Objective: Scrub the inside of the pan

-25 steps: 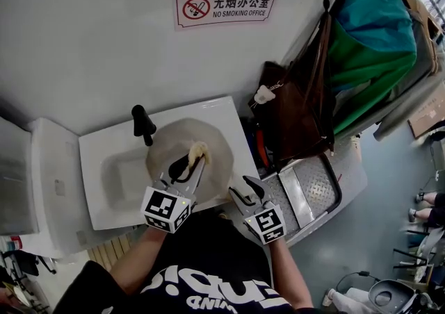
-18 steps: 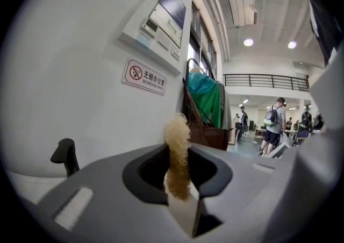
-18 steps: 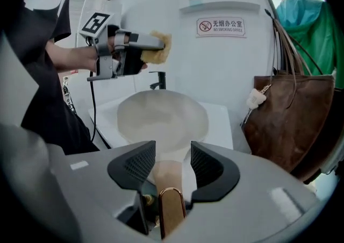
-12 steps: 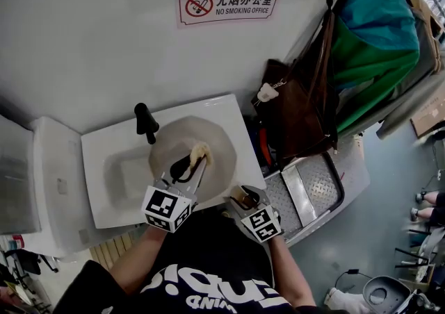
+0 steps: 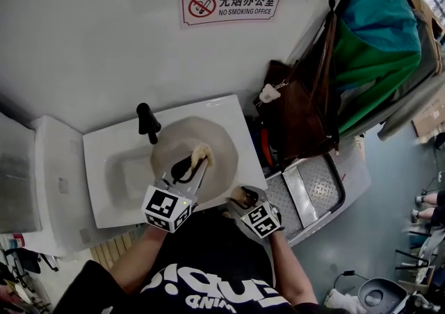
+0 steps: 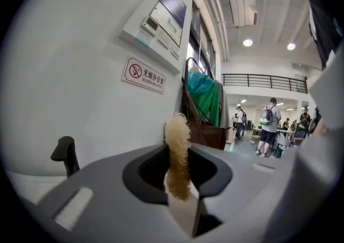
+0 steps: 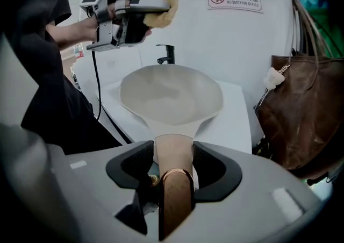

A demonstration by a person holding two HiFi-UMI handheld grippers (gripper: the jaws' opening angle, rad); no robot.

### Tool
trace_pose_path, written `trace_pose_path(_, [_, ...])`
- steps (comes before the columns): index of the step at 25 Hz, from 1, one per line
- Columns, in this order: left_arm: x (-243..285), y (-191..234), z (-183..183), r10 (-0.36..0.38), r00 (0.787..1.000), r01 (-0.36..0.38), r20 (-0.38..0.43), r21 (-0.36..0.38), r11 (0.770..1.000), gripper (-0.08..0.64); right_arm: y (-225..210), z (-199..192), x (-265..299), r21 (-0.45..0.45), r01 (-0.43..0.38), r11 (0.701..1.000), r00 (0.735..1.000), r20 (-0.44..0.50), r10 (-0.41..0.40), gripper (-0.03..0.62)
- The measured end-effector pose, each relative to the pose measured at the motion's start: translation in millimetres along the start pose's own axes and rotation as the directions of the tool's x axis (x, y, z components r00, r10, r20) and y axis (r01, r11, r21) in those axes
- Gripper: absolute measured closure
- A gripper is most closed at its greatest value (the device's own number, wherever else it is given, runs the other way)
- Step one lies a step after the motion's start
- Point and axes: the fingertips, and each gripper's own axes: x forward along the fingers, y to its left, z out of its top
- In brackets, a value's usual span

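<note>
A cream pan (image 5: 212, 137) (image 7: 171, 94) rests over the white sink (image 5: 104, 194). Its handle (image 7: 174, 153) points toward me and ends in a copper tip. The handle lies between the jaws of my right gripper (image 5: 241, 199) (image 7: 174, 164). Those jaws are opening, and the pads run close along the handle's sides. My left gripper (image 5: 195, 161) (image 6: 180, 180) is shut on a tan fibrous scrubber (image 5: 200, 152) (image 6: 177, 153) (image 7: 167, 11). It holds the scrubber in the air above the pan's bowl, apart from the surface.
A black faucet (image 5: 147, 122) (image 7: 167, 52) stands at the back of the sink. A brown bag (image 5: 299, 114) (image 7: 301, 118) hangs close on the right, and a metal step (image 5: 314, 191) lies below it. The wall directly behind carries a no-smoking sign (image 5: 231, 4).
My right gripper has moved in from the right, and the pan's handle is now between its jaws. The left gripper and scrubber have stayed over the pan.
</note>
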Motion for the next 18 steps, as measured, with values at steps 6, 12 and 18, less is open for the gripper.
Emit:
trace_pose_path(6, [-1, 2, -1, 0.004, 1.0, -0.004, -0.008, 0.001, 1.0, 0.489, -2, -10, 10, 0.006, -0.019, 1.0, 0.999, -0.044, 0.019, 0.379])
trace_pose_path(12, [-2, 4, -2, 0.01, 1.0, -0.01, -0.012, 0.004, 1.0, 0.489, -1, -10, 13, 0.001, -0.034, 0.999, 0.998, -0.049, 0.034, 0.379])
trace_pose_path(18, [0, 0, -4, 0.001, 1.0, -0.001, -0.024, 0.009, 1.0, 0.489, -1, -10, 13, 0.003, -0.074, 0.997, 0.995, -0.064, 0.074, 0.379])
